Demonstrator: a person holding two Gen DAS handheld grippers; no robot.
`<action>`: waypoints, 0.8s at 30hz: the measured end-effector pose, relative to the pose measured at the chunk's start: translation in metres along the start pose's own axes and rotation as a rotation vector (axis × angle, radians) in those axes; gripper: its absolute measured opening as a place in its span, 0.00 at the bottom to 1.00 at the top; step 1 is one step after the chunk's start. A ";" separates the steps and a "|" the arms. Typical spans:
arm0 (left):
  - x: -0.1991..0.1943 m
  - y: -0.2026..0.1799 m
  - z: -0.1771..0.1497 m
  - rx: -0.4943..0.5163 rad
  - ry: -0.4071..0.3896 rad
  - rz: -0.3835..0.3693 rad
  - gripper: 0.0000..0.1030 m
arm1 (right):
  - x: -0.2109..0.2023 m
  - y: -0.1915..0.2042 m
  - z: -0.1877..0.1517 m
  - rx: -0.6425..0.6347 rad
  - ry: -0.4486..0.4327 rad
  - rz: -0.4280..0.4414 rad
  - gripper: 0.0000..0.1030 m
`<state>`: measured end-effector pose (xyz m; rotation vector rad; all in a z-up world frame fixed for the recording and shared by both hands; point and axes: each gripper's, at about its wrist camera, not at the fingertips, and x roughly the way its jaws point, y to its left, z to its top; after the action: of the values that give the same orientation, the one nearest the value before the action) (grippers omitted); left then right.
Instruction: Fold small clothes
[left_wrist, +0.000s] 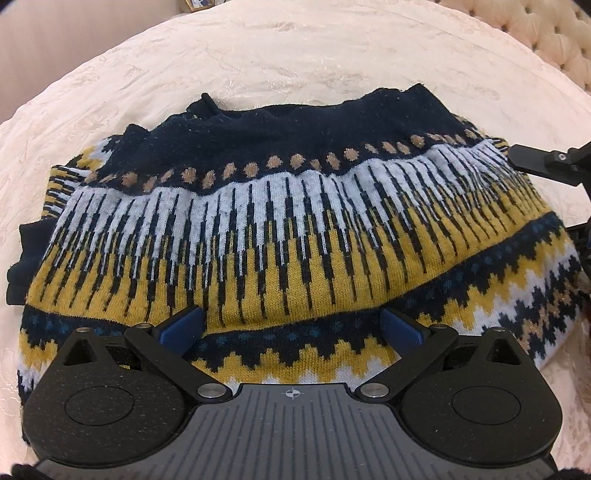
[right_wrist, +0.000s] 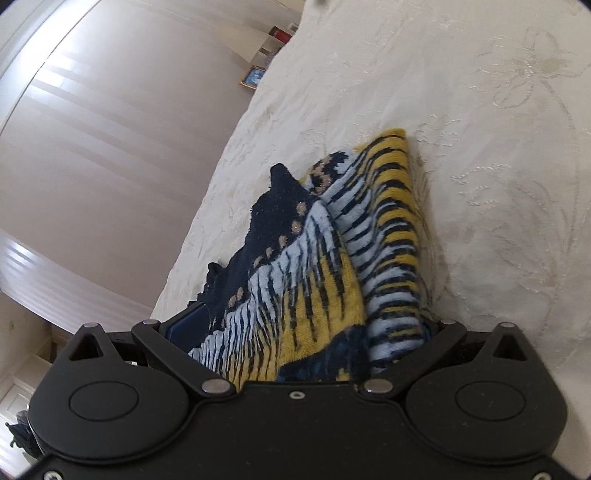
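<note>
A cream bedspread with embroidered flower patterns (left_wrist: 295, 51) covers the bed. Directly on it lies a folded knitted sweater in navy, mustard yellow and white (left_wrist: 295, 229), well apart from the bedspread's far edge.

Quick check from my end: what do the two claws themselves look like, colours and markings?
Both are matte black, with two round discs, silver rivets and angled link bars. The left claw has blue pads and a ribbed grey plate with a crosshair mark; the right claw has a plain black plate.

Cream embroidered bedspread (left_wrist: 295, 62) with floral stitching. Tufted headboard (left_wrist: 546, 40) at far right. Pale wall (right_wrist: 110, 166); small gold-framed picture (right_wrist: 253, 78) near it.
</note>
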<state>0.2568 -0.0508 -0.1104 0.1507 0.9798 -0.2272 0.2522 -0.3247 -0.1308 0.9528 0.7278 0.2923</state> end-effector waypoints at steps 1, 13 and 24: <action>0.000 0.000 -0.001 -0.001 -0.005 0.001 1.00 | 0.000 0.000 -0.001 -0.007 -0.006 -0.001 1.00; -0.010 0.011 -0.015 -0.030 -0.059 -0.046 0.99 | -0.003 -0.002 -0.006 -0.071 -0.019 -0.096 0.45; -0.072 0.075 -0.037 -0.143 -0.150 -0.121 0.86 | -0.009 0.050 -0.011 -0.246 -0.011 -0.286 0.34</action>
<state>0.2076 0.0394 -0.0690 -0.0563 0.8538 -0.2745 0.2423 -0.2944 -0.0895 0.6075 0.7877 0.1212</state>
